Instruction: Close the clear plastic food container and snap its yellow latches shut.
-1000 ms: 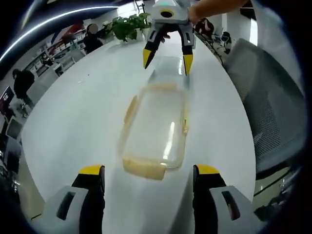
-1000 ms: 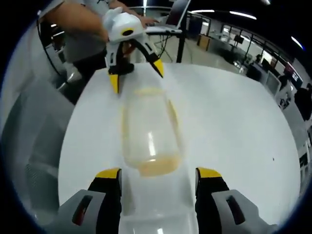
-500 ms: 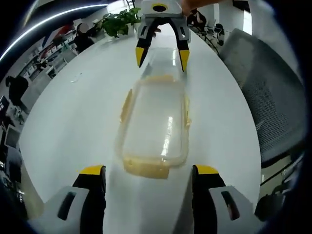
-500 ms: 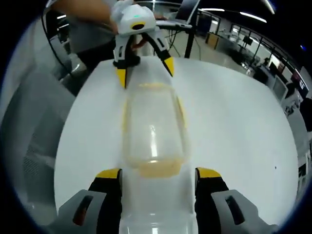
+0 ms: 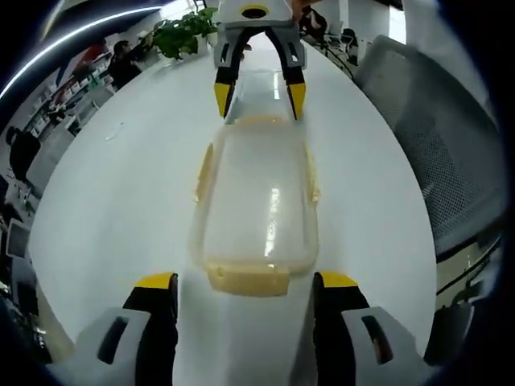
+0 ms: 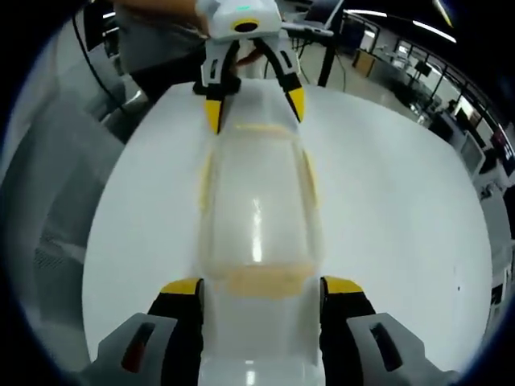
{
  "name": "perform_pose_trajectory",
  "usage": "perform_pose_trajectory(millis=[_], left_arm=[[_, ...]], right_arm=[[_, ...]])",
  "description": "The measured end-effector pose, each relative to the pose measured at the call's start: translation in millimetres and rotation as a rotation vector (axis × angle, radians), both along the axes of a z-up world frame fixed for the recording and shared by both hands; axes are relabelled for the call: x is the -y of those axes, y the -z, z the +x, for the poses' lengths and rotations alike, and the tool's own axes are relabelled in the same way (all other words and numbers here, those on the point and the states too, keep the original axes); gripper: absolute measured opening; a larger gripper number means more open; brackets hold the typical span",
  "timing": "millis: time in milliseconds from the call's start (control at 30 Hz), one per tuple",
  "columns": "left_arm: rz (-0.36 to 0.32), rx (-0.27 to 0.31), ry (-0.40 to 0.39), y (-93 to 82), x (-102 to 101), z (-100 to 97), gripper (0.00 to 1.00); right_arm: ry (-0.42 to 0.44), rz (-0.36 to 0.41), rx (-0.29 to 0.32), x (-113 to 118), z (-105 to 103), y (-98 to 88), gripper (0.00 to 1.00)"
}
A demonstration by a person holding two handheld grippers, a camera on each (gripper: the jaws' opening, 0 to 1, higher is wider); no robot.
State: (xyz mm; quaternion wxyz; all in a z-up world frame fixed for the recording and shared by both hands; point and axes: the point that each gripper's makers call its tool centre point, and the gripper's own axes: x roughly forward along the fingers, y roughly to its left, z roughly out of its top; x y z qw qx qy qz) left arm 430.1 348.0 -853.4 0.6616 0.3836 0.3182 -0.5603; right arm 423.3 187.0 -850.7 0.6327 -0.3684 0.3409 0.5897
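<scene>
A clear plastic food container (image 5: 256,201) with its lid on lies lengthwise on the white table (image 5: 121,201). Yellow latches (image 5: 248,279) stick out at both ends and along both long sides. My left gripper (image 5: 245,288) is open, its yellow-tipped jaws straddling the near end latch. My right gripper (image 5: 259,95) faces it, open, at the far end of the container. In the right gripper view, the same container (image 6: 257,193) runs away from my open right gripper (image 6: 261,289). There the left gripper (image 6: 255,108) stands open over the far end.
A grey mesh chair (image 5: 434,137) stands along the table's right side, seen again as the chair (image 6: 56,185) in the right gripper view. A potted plant (image 5: 181,36) sits at the table's far end. A person (image 6: 153,40) stands behind the left gripper.
Both grippers have drawn closer to the container's two ends, so it looms larger in both views. Each stays open, and the container has not moved.
</scene>
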Motion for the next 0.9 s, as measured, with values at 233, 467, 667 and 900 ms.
perform_pose_trajectory(millis=[233, 467, 667, 900], left_arm=[[0.006, -0.035, 0.025, 1.6, 1, -1.2, 0.6], [0.01, -0.046, 0.049, 2.3, 3, -0.5, 0.53], [0.01, -0.066, 0.068, 2.6, 4, -3.5, 0.48], [0.012, -0.068, 0.075, 1.9, 3, -2.3, 0.4]], right_arm=[[-0.018, -0.023, -0.012, 1, -1, 6.7, 0.56], [-0.022, -0.027, -0.024, -2, 0, 10.1, 0.54], [-0.009, -0.032, -0.062, -2, 0, 11.2, 0.52], [-0.023, -0.038, -0.06, -2, -1, 10.8, 0.46]])
